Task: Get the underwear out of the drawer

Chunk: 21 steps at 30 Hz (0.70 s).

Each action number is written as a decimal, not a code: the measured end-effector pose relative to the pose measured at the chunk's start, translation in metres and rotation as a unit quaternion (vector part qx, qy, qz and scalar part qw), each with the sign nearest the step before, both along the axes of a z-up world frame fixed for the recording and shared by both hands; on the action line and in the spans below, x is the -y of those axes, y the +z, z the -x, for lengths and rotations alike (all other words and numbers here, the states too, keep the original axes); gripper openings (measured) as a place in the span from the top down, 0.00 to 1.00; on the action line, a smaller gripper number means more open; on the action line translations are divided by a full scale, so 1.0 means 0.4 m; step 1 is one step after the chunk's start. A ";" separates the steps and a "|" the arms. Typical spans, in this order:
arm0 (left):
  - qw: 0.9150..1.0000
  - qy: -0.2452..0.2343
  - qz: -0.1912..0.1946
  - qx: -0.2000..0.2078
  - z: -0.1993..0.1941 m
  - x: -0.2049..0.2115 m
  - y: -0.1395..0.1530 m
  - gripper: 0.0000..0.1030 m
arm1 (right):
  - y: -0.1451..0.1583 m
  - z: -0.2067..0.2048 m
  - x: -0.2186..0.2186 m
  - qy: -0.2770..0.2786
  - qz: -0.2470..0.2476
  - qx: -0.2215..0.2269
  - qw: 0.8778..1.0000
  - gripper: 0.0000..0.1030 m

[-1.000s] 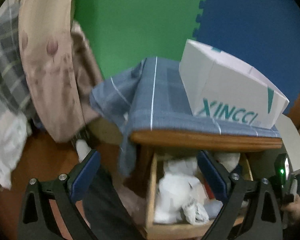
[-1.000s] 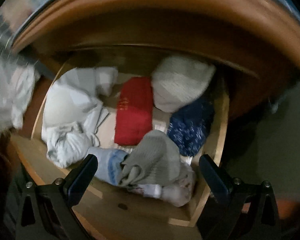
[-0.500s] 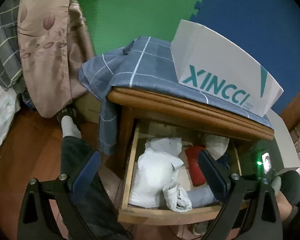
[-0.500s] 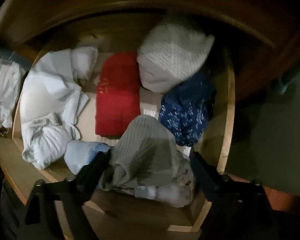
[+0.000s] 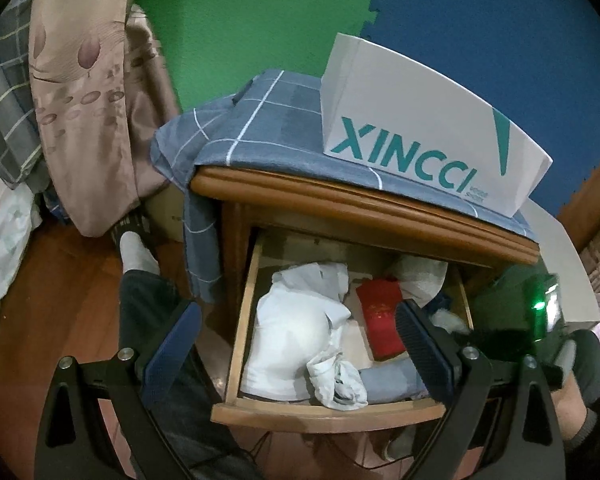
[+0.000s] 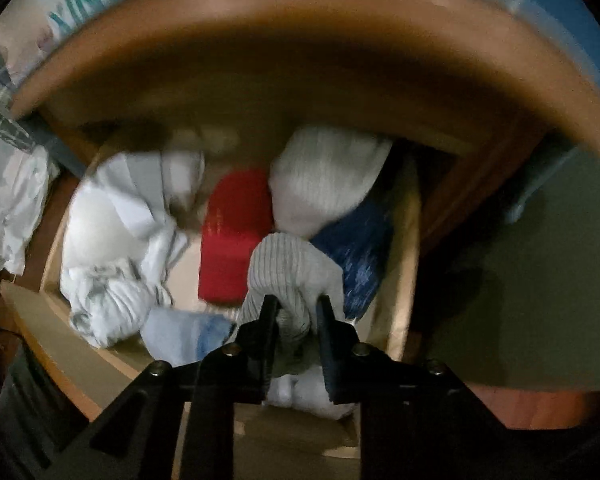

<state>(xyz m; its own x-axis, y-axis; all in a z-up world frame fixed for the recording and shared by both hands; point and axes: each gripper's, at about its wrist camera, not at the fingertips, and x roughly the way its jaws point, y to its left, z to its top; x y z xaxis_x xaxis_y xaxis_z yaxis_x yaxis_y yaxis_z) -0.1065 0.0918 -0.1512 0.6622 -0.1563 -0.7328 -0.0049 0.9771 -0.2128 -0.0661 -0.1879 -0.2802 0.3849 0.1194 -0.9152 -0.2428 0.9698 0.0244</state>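
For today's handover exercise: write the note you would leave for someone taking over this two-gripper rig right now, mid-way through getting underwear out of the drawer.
Right gripper: shut on the grey ribbed garment, pinching a fold at the front right of the open drawer.
Left gripper: open, empty, held back above the drawer front.
In the drawer: white bundle at left, red folded item in the middle, blue patterned piece at right.
Done: drawer open, garment gripped.
Left: lift the garment clear of the drawer; it still sits among the other clothes.

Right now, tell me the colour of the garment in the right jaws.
Grey, ribbed garment; right wrist view.
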 end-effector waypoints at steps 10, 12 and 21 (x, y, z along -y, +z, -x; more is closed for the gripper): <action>0.999 -0.031 -0.031 -0.001 0.020 0.085 0.001 0.07 | 0.148 0.050 0.005 0.024 0.034 0.133 0.990 0.82; 0.998 -0.039 -0.039 0.000 0.026 0.102 0.003 0.07 | 0.178 0.064 0.010 0.029 0.032 0.154 0.987 0.82; 0.997 -0.068 -0.049 -0.002 0.035 0.157 -0.018 0.07 | 0.316 0.156 0.068 0.008 -0.005 0.192 0.981 0.82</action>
